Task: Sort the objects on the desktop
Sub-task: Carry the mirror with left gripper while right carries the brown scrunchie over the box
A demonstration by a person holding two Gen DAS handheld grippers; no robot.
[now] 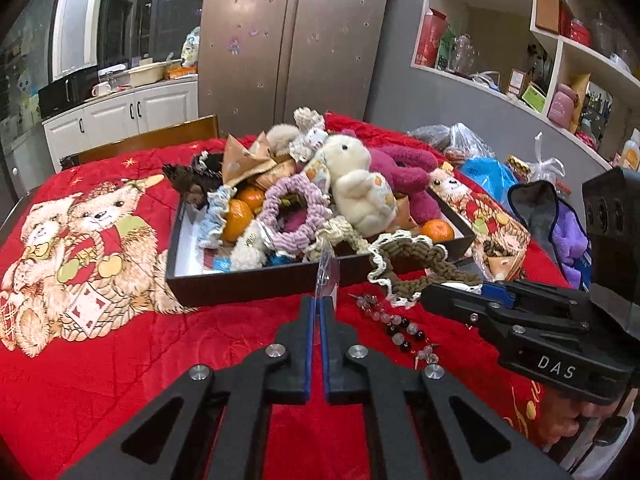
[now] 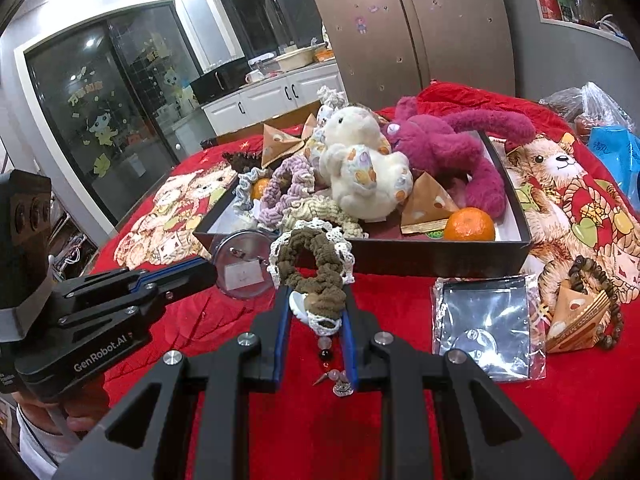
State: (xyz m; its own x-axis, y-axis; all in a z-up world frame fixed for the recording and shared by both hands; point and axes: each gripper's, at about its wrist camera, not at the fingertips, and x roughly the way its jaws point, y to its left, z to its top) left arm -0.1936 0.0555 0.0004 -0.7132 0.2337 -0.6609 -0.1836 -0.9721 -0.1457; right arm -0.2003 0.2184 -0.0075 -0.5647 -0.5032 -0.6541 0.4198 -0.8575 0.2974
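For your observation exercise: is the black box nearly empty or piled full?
Piled full: the black box holds soft toys heaped above its rim, with a white plush rabbit on top.

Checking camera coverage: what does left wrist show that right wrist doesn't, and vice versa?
Left wrist only: the wall shelves and a purple cloth at the table's right edge.

Right wrist only: a silver foil bag, a dark bead bracelet, and the clear disc's round face; left wrist sees it edge-on.

Both: the toy-filled box, white plush bunny, the brown lace-trimmed scrunchie in the right gripper, left gripper jaws shut on the disc.
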